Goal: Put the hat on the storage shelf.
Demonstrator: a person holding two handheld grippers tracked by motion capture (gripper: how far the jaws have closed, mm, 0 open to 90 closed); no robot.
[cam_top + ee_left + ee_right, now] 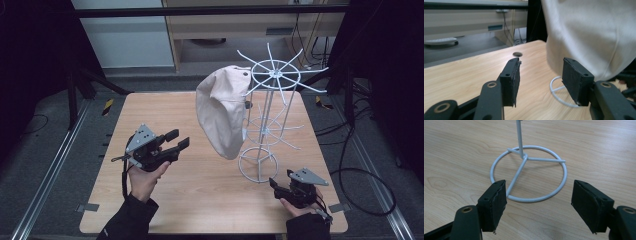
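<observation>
Cap hangs from a prong at the top of the white wire rack, which stands on the wooden table. It droops down the rack's left side, with its low end above the table. The left gripper is just left of the cap, jaws wide apart with nothing between them. The right gripper sits low by the rack's round foot, its jaws wide too and holding nothing.

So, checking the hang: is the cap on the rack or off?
On: the cap hangs from the rack's top spokes, clear of the table.
</observation>
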